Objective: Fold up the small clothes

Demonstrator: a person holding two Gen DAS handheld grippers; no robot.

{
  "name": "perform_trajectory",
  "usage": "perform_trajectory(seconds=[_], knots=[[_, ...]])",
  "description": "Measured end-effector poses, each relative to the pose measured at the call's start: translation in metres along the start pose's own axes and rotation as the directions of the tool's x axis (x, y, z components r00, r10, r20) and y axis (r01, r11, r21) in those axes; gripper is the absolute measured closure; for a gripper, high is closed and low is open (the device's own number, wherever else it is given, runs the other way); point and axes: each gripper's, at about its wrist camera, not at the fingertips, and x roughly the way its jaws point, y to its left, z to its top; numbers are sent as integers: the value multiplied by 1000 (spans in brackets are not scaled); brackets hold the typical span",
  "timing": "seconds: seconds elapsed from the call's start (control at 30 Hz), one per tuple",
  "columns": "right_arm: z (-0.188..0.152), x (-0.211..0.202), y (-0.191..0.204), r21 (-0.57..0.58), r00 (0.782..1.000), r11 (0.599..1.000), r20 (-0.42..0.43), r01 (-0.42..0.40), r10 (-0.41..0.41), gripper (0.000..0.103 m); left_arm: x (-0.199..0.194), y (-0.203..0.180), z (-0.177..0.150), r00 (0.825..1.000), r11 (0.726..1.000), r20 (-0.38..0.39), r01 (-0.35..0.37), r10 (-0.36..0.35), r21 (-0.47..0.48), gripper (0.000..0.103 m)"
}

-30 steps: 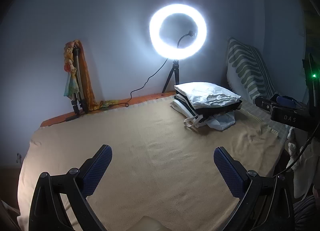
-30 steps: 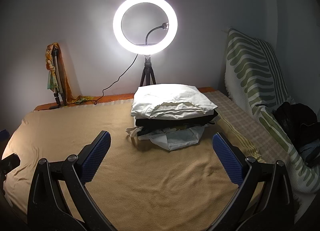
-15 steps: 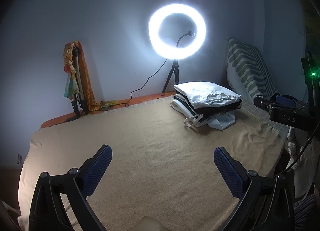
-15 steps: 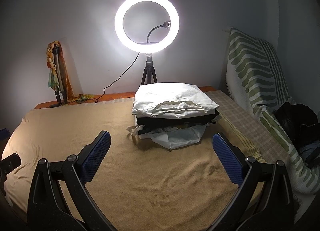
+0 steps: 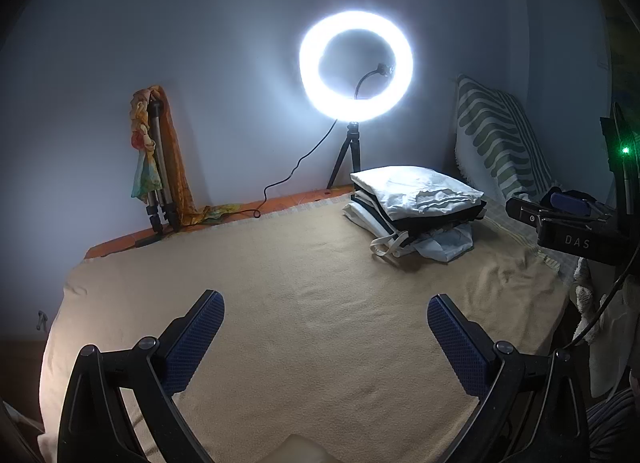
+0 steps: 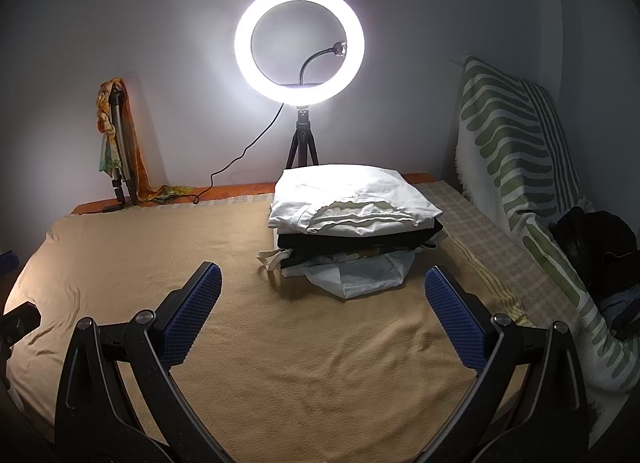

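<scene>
Jaws of left gripper (image 5: 322, 337) and right gripper (image 6: 320, 305) spread wide, empty, above blanket (image 6: 280, 343); folded clothes stack (image 6: 352, 223) lay beyond, untouched.

Bed's got a tan blanket (image 6: 280, 343) spread over it, a bit wrinkled. Far right sits a stack of folded clothes (image 6: 352, 223), white top (image 5: 416, 191) uppermost. Checked sheet (image 6: 472, 231) shows beside it.

The right tool (image 6: 322, 303) has moved a tiny bit right; the pile of clothes (image 6: 352, 223) looks a little nearer.
</scene>
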Motion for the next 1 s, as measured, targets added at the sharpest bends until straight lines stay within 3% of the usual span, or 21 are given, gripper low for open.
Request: perform_trajectory(seconds=[1.0], knots=[[-1,0,7,-14,1000,1000,-7,-12,12,0,-1,5,0,1000,1000,0,-10,10,-5,0]])
